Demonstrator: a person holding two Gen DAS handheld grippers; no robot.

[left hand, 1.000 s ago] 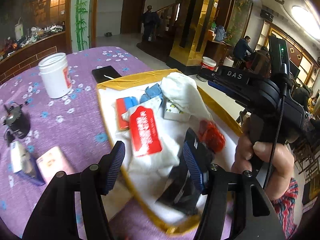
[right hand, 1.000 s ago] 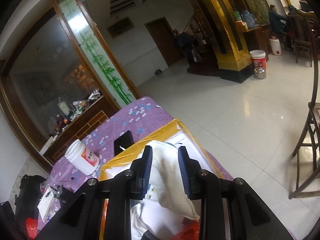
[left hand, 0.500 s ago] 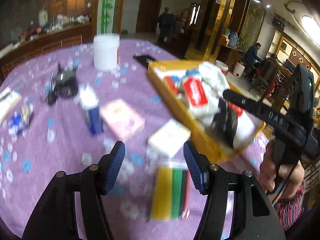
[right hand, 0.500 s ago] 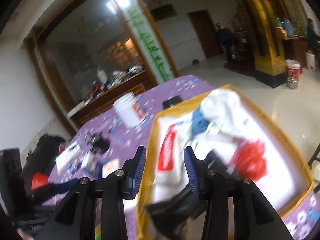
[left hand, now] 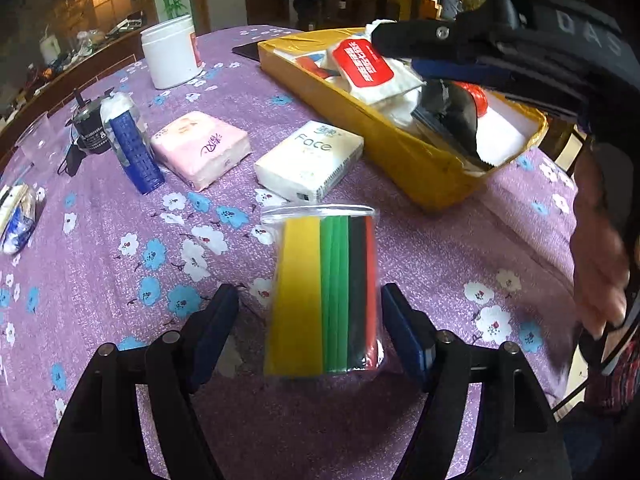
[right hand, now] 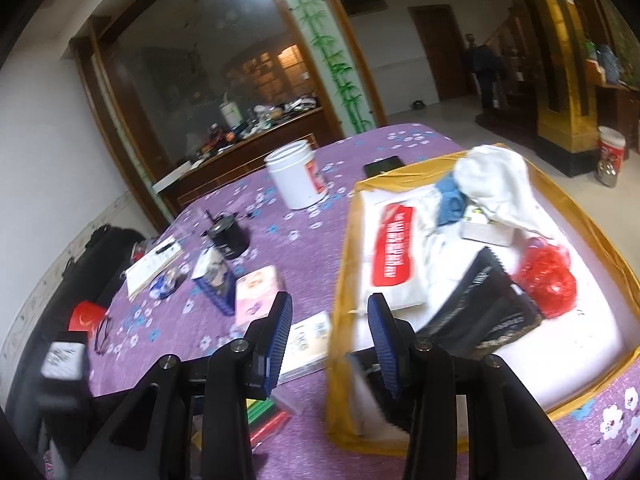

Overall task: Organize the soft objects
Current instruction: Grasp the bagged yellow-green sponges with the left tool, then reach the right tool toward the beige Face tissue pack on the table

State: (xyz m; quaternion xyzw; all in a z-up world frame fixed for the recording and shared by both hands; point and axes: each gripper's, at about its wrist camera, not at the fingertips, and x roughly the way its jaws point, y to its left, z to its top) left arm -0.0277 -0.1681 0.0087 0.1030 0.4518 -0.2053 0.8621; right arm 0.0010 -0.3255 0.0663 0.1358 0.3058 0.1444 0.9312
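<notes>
- Between the spread fingers of the left gripper (left hand: pixel 310 336), a clear bag of colored strips (left hand: pixel 326 292) lies on the purple floral tablecloth (left hand: pixel 120 280).
- Beyond it, a white tissue pack (left hand: pixel 310 160) reads "Face".
- Over the yellow box (right hand: pixel 340 280), the right gripper (right hand: pixel 328 340) is spread, empty.

I see the strip packet (left hand: pixel 326 288) nearest on the tablecloth (left hand: pixel 120 280), two tissue packs (left hand: pixel 310 160) behind it, the box (left hand: pixel 400 152) to their right.
</notes>
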